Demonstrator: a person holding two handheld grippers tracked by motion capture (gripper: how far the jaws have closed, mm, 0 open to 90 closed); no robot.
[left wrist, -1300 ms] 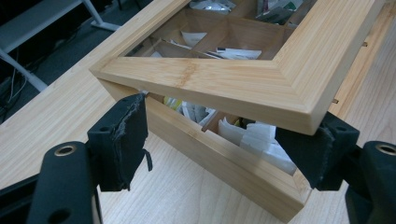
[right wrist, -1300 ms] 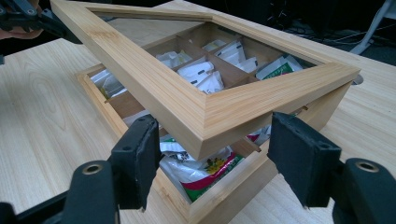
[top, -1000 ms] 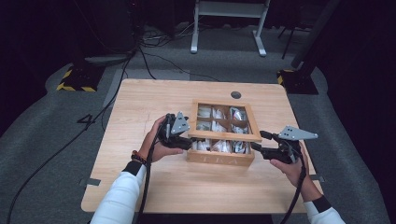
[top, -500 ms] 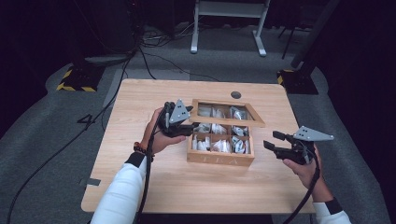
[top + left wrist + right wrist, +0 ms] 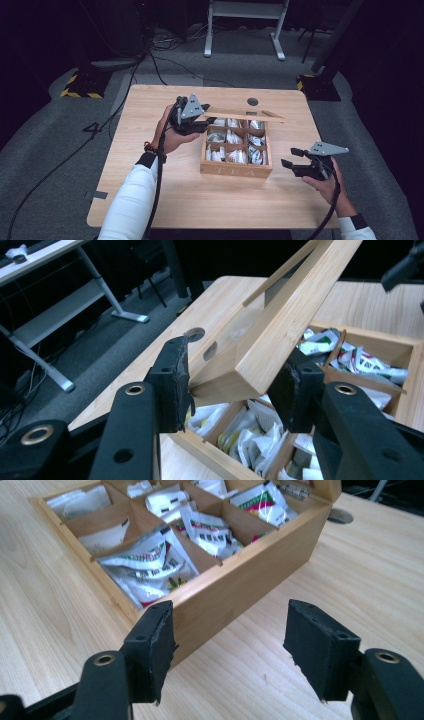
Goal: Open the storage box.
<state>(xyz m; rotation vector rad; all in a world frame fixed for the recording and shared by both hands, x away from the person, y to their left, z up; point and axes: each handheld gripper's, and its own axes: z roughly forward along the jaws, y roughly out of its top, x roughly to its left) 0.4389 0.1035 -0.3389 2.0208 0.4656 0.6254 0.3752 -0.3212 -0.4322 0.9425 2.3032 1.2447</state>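
The wooden tea box (image 5: 235, 170) sits mid-table, its hinged lid (image 5: 245, 114) raised, sachets (image 5: 227, 155) filling the compartments.

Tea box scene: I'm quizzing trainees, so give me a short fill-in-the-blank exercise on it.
1. The left gripper grips the box's wooden ____.
2. The tea box has the word ____ on its front.
3. The right gripper has ____ between its jaws.
4. The compartments hold tea ____.

Missing: lid; TEA; nothing; bags

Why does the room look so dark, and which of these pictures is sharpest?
High view: only the table is lit, its surroundings near black, everything a bit soft. Left gripper view: the lid is crisp, the floor behind hazy. Right gripper view: the tea box is sharp, its far end blurring.
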